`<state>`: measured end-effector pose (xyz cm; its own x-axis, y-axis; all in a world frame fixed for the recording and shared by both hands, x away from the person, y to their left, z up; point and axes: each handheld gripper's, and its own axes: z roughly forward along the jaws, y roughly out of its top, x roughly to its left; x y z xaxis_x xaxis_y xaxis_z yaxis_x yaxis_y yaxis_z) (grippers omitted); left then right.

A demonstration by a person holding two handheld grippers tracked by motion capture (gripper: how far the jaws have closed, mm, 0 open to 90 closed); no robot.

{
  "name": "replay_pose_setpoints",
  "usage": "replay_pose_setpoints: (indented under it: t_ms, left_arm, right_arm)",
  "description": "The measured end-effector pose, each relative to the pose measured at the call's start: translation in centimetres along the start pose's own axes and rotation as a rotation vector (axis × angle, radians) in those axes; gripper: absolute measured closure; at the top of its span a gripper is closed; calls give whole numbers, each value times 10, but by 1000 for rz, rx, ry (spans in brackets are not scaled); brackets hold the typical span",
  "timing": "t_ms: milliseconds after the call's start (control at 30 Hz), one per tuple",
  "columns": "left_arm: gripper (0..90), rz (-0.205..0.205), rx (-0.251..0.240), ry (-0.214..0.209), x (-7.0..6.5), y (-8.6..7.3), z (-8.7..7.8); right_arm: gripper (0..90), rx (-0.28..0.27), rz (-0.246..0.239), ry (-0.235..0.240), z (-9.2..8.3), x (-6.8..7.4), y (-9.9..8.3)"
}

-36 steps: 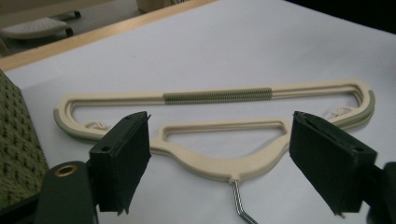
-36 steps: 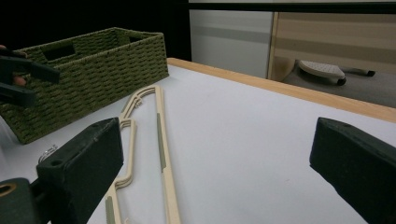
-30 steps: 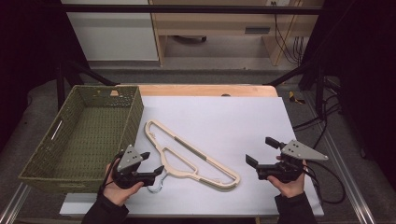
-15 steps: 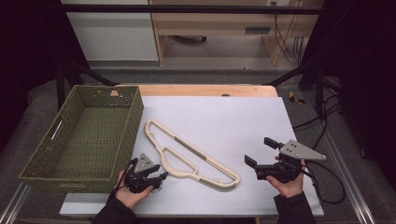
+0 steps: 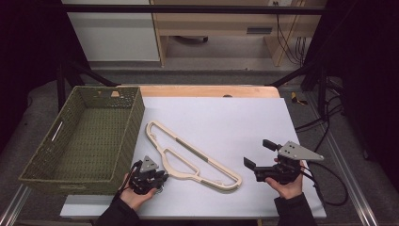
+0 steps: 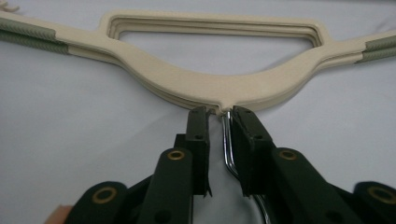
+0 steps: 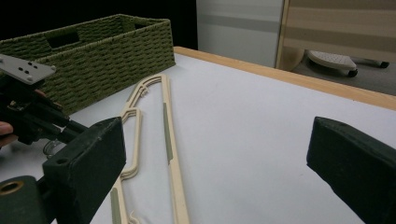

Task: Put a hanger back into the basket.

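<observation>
From the high view, my left gripper (image 5: 149, 179) sat low on the white table (image 5: 226, 122), just off the near corner of the green wicker basket (image 5: 84, 136), with its nose at the hook end of the cream clothes hanger (image 5: 188, 157). The hanger lay flat on the table, slanting away from the basket's near corner toward the middle of the table, its far tip close to the basket's right wall. My right gripper (image 5: 263, 155) hovered well apart from the basket, beyond the hanger's other end, its jaws spread wide with nothing between them. In the left gripper view, my jaws had just been closing and stood narrow around the hanger's chrome wire hook (image 6: 228, 140), right where it leaves the cream neck of the hanger (image 6: 219, 86); the right pad lay against the wire, while a sliver of white table showed between the wire and the left pad, so I could not tell whether the grip was fully tight. In the right gripper view, my two black pads stood far apart over bare table, the hanger (image 7: 166, 135) ran between me and the basket (image 7: 102, 56), and my left gripper (image 7: 32, 116) sat at the hanger's hook end, in front of the basket's wall.
</observation>
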<state>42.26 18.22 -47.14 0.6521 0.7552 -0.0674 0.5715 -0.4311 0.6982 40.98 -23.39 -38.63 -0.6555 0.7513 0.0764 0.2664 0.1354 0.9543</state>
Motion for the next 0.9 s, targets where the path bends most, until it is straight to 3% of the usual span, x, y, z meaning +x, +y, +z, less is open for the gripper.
replay_pose_setpoints:
  t_ms: [200, 467, 533, 900]
  left_arm:
    - [867, 0, 13, -2, -3, 1, 1]
    - [884, 11, 23, 20, -5, 4, -2]
    - [885, 7, 5, 20, -6, 6, -6]
    - [886, 23, -9, 46, -11, 15, -19]
  right_arm:
    - [64, 5, -1, 8, 3, 1, -1]
    - [75, 27, -15, 30, 12, 8, -2]
    - [82, 36, -20, 44, 16, 10, -3]
    - [116, 93, -72, 133, 50, 43, -3]
